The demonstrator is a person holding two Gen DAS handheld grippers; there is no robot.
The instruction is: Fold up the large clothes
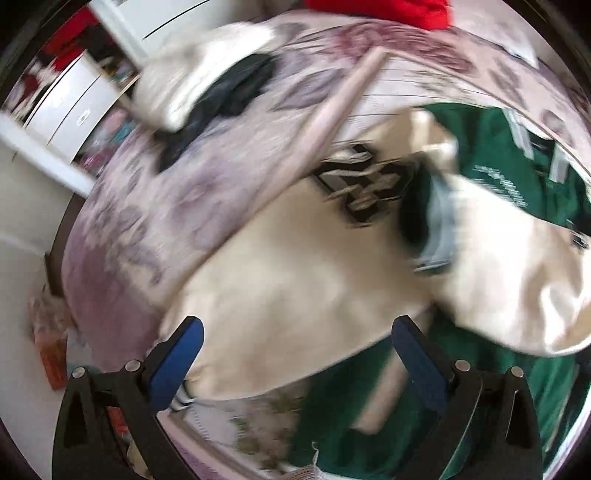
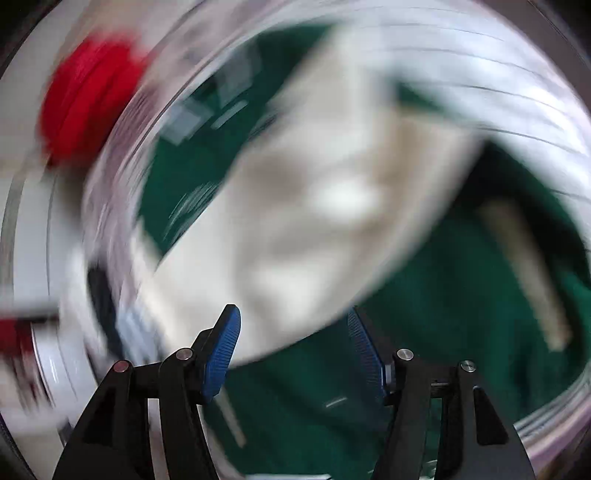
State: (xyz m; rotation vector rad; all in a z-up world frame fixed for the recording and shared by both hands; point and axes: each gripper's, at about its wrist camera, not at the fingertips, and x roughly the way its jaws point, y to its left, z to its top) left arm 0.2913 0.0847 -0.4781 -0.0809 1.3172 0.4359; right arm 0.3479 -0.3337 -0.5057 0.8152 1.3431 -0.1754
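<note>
A: Bed [image 1: 140, 206] with a faded purple floral cover is seen under everything; both views are motion-blurred.

B: Task item?

A: Cream-and-green jacket [image 1: 295, 280] is spread on the bed, cream panel up, with a black-and-white number patch [image 1: 362, 184] on it. Green body [image 1: 517, 166] is seen to the right and below. In the right wrist view the same jacket [image 2: 314, 206] fills the frame, cream over green.

B: Hand-held grippers?

A: Left hand-held gripper [image 1: 297, 332] is held wide open over the cream panel, nothing pinched between the blue pads [image 1: 177, 365]. Right hand-held gripper [image 2: 293, 332] is also spread open, nothing clamped; cream fabric is seen just ahead of the fingers. Contact cannot be told through the blur.

B: Surroundings?

A: Dark garment [image 1: 225, 99] beside a cream one [image 1: 207, 70] is seen farther up the bed. Red clothing [image 1: 380, 11] is at the far edge, blurred red in the right view [image 2: 88, 96]. White drawers [image 1: 77, 110] are at the left.
</note>
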